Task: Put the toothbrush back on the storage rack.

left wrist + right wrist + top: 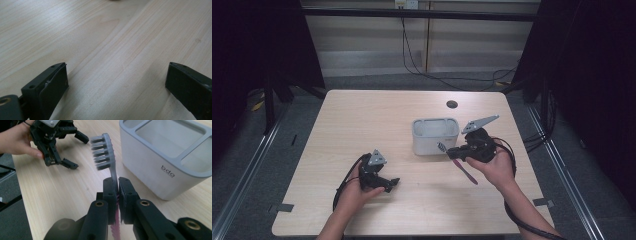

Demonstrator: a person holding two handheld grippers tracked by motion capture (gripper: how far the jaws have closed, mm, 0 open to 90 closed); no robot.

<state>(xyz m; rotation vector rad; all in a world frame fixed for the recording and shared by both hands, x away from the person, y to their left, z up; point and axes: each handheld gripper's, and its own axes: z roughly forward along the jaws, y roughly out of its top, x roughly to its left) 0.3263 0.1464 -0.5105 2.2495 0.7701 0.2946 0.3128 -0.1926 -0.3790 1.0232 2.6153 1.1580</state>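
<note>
Nearest the person, the left gripper (384, 182) rests low on the table (362, 115) in the left hand (354, 192), its fingers (50, 87) spread wide with only bare wood between them. Across to the right, the right gripper (117, 192) is held in the right hand (497, 167) above the table, its fingers pressed together on the neck of a toothbrush (106, 155). The bristled head stands clear of the fingertips, and the pink handle (467, 172) slants back below the gripper, probably clear of the wood, though the high view is too small to be sure. Just beyond the brush head sits a white holder (435, 136) with several open compartments, close beside the brush but not touching it. Farther off, a dark round hole (452, 104) marks the table.
</note>
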